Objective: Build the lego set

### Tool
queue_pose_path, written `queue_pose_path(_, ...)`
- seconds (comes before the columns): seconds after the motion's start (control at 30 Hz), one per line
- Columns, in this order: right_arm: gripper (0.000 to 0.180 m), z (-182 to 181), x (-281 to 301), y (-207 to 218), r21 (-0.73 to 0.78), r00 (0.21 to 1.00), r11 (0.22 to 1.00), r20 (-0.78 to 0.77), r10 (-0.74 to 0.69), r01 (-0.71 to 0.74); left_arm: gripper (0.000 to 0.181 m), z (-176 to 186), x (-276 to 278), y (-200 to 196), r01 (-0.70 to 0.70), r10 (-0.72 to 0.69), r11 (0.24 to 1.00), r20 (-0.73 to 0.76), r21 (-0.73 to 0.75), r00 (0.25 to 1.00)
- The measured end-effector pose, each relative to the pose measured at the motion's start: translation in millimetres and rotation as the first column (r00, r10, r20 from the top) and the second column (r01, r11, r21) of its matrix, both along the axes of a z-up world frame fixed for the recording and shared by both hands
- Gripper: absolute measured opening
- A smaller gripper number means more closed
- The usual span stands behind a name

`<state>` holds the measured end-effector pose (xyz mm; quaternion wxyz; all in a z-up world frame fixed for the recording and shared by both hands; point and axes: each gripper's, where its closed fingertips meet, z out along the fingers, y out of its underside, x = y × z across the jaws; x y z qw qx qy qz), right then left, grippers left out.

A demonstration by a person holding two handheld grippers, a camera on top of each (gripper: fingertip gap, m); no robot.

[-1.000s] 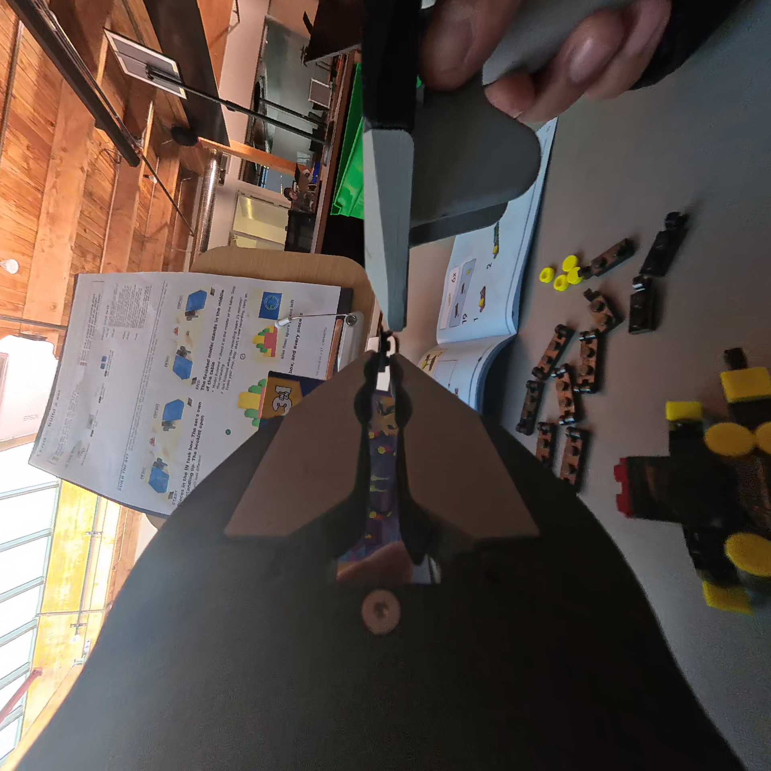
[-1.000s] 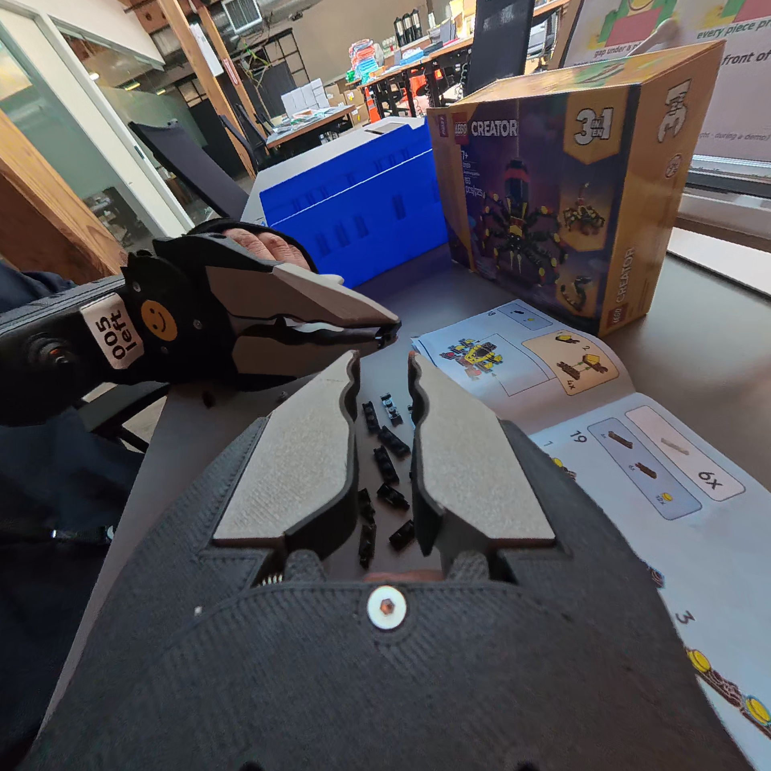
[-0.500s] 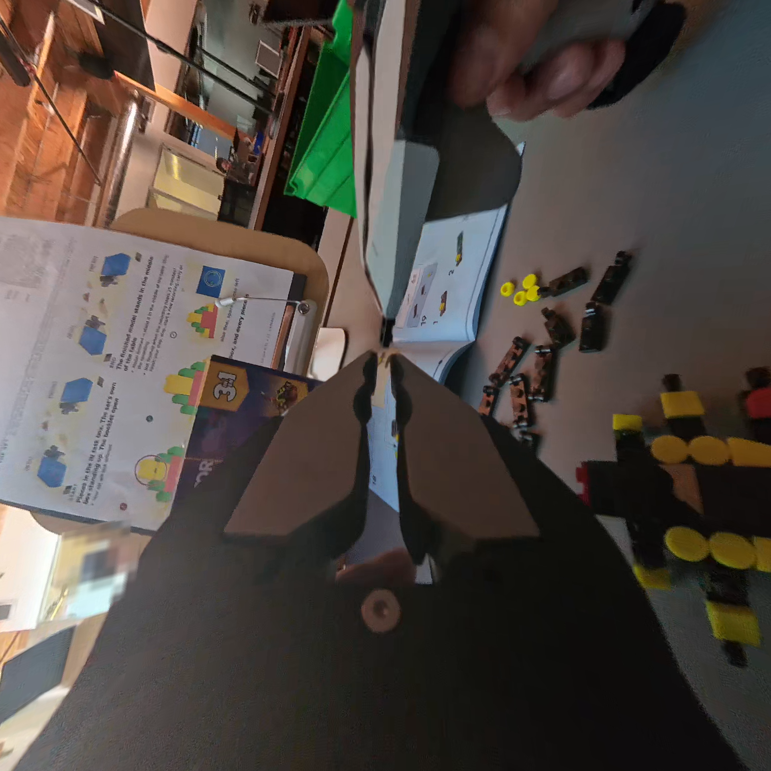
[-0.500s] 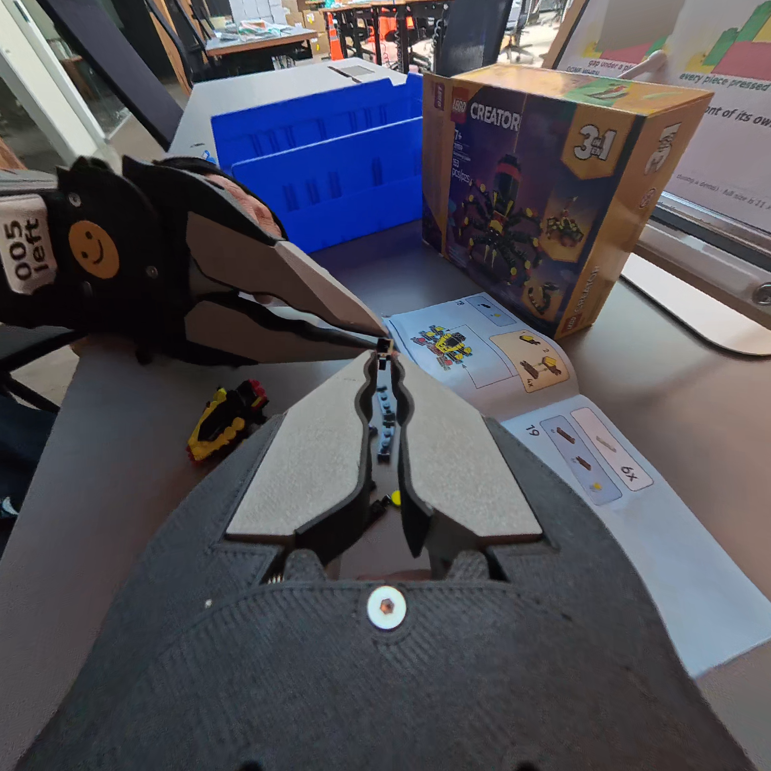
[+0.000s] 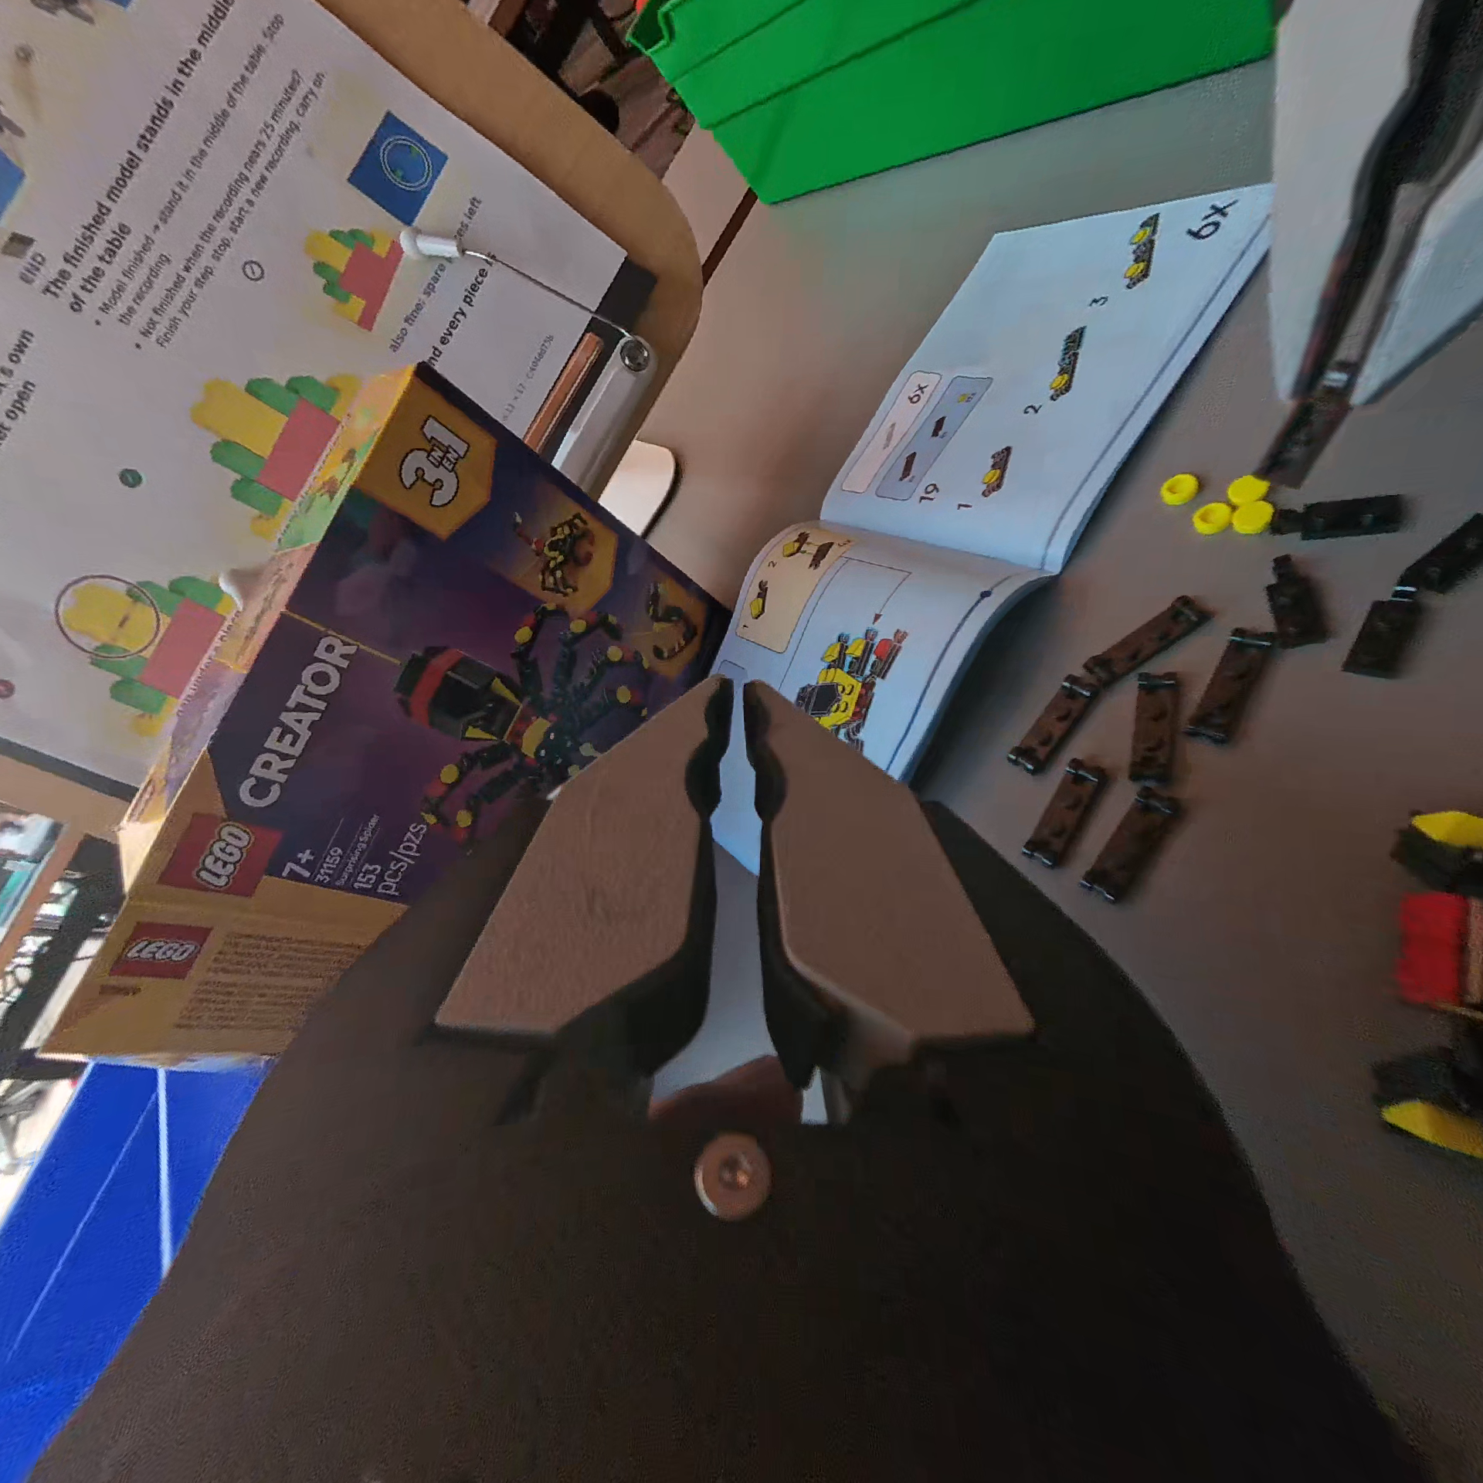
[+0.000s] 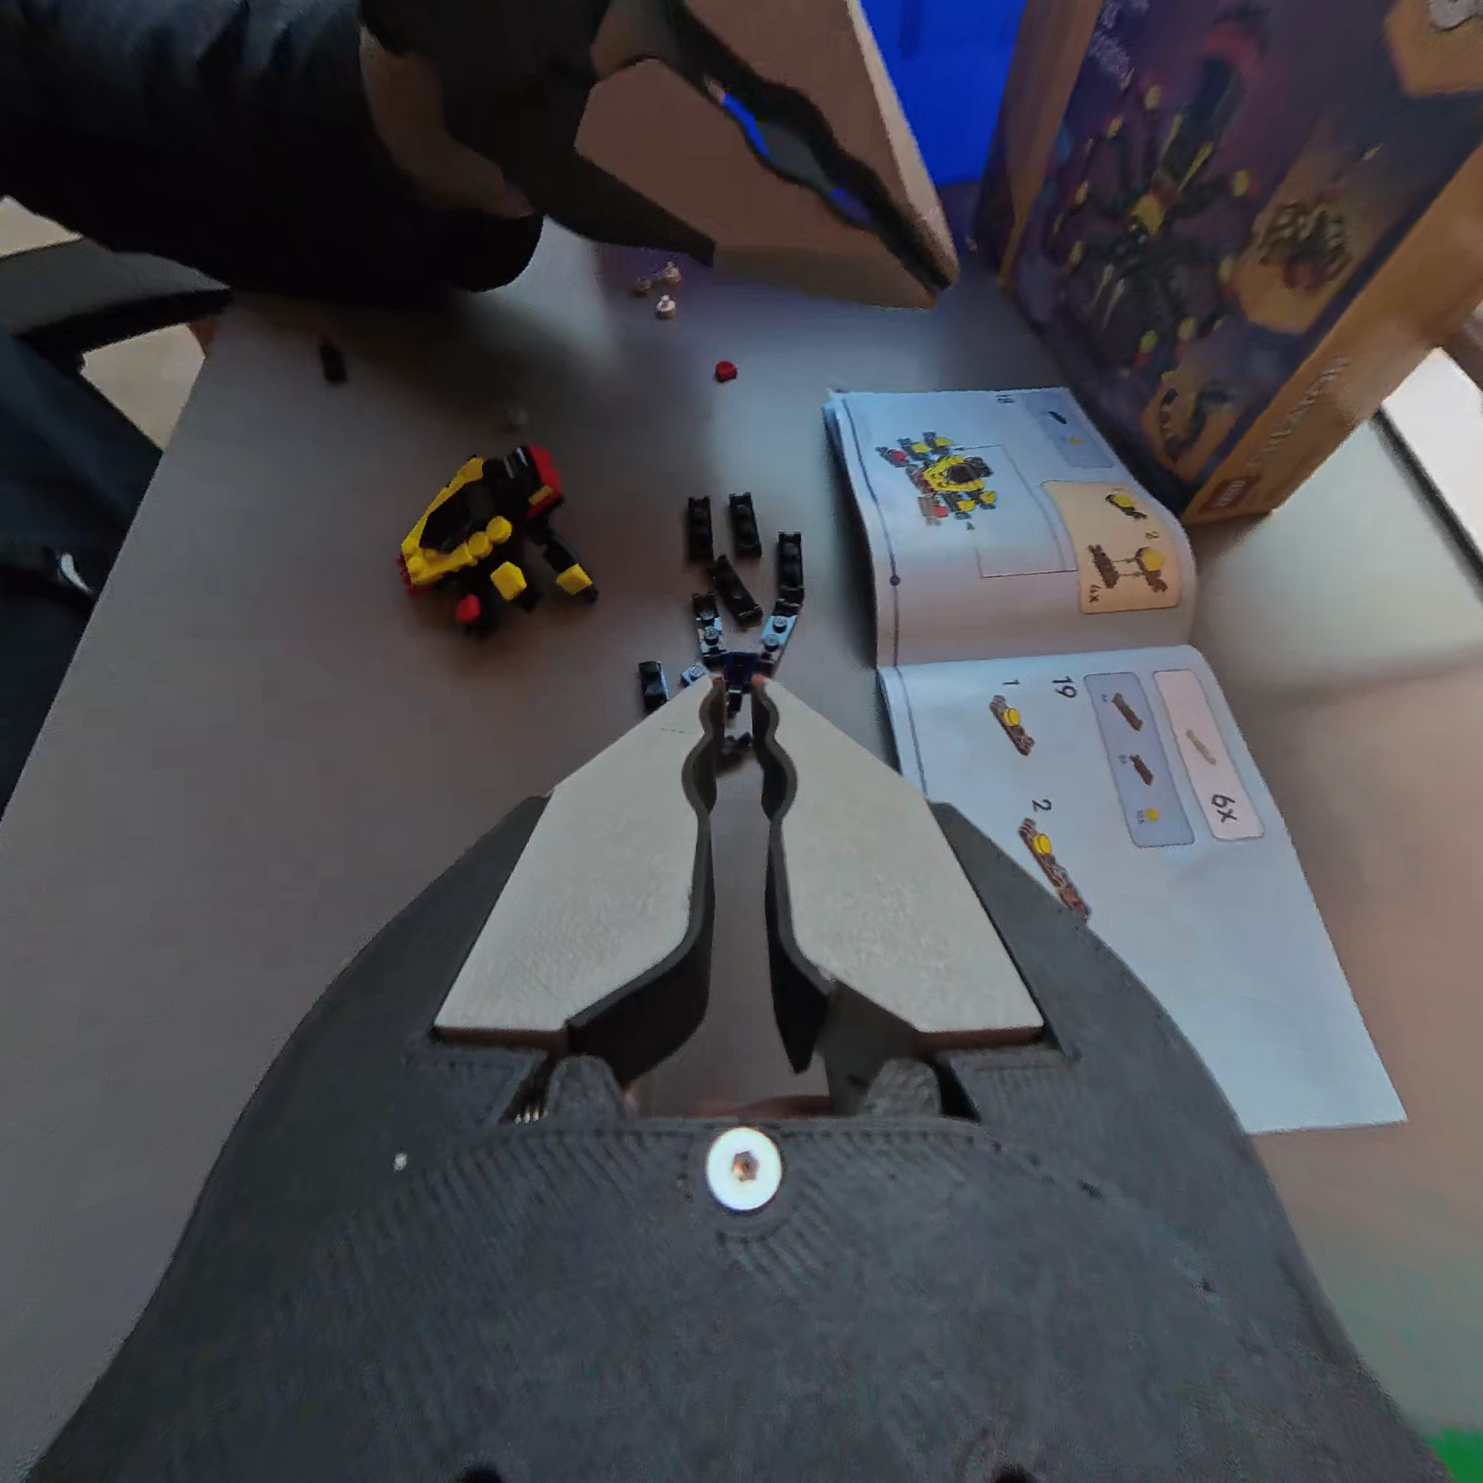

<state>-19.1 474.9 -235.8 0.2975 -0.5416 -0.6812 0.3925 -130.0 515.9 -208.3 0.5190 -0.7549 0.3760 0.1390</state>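
My right gripper [image 6: 738, 682] is shut on a small black lego piece [image 6: 739, 668] and holds it low over several loose black plates [image 6: 746, 562] on the grey table. In the left wrist view the right gripper [image 5: 1324, 385] shows at the top right, with the dark piece [image 5: 1304, 437] hanging from its tips. My left gripper [image 5: 737, 690] is shut with nothing between its tips. It hangs in the air, pointing at the lego box [image 5: 401, 722]. The partly built yellow, black and red model [image 6: 489, 546] lies to the left of the plates.
The open instruction booklet [image 6: 1043, 722] lies right of the plates, with the lego box [image 6: 1204, 241] behind it. Yellow round studs [image 5: 1220, 501] lie near the plates. A red stud [image 6: 725, 370] and small tan pieces [image 6: 662, 289] lie farther back. Green bins [image 5: 963, 80] and a blue bin [image 5: 80, 1204] stand at the table's edges. The tips of one gripper are about 12 centimetres away from the tips of the other.
The black piece went from my left gripper's tips to my right gripper, which shut on it and moved down over the loose plates. My left gripper drew away, empty.
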Motion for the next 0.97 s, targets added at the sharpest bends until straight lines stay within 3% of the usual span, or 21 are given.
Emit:
queue_pose_path(0.2, 0.003, -20.7, -1.1, -7.6, 0.027, 0.996, 0.999, 0.086, 0.034, -0.037, 0.0, -3.5, -7.3, 1.3, -0.016, 0.016, 1.0, 0.026, -0.023, 1.0)
queue_pose_path(0.6, 0.004, -29.5, 3.1, -11.9, 0.055, 0.989, 0.996, 0.134, 0.062, -0.07, 0.0, -5.2, -11.2, 4.4, -0.031, 0.034, 0.998, 0.062, -0.05, 0.998)
queue_pose_path(0.8, 0.01, -19.3, 3.1, -12.3, 0.018, 0.994, 0.997, 0.086, 0.071, -0.073, 0.0, -9.3, -11.5, 4.9, -0.033, 0.037, 0.997, 0.059, -0.066, 0.998)
queue_pose_path(0.97, 0.01, -0.5, 3.9, 7.2, -0.006, 1.0, 1.0, -0.003, -0.016, 0.016, 0.0, -2.3, -13.3, 4.0, -0.037, 0.04, 0.998, 0.065, -0.045, 0.997)
